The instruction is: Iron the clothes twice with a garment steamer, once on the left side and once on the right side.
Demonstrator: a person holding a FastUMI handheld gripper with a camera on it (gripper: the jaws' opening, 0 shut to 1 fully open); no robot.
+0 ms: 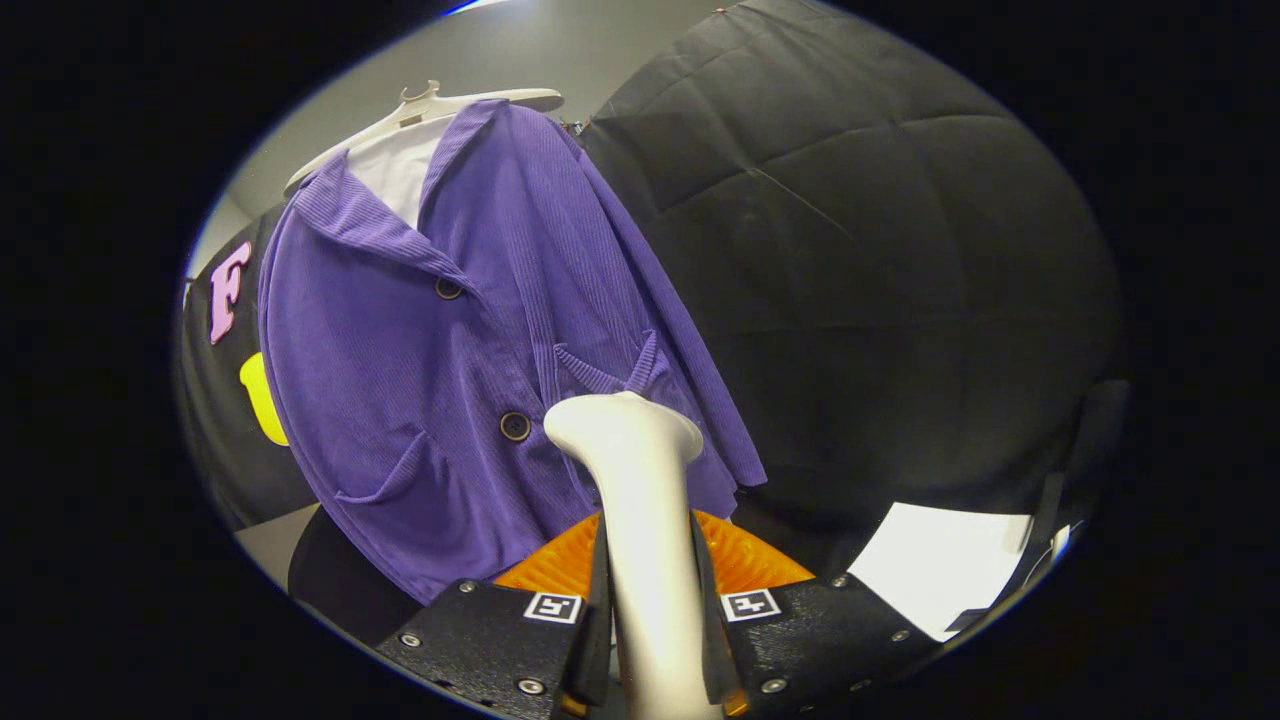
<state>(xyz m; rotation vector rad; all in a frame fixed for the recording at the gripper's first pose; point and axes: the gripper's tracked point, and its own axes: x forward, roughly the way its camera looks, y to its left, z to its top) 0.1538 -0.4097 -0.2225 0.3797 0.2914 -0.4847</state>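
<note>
Currently gripper (648, 610) clenched on white steamer (640, 500) handle, both fingers pressing. Steamer head near purple jacket (420, 360), low on its right front; jacket on hanger (430, 105). Risk: hanging fabric swings away, pass misses; handle could twist in grip.

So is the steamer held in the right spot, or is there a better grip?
Keep it: the hand-held gripper is shut on the steamer's narrow neck from both sides. The flared head juts ahead of the fingers, free to face the purple jacket.
</note>
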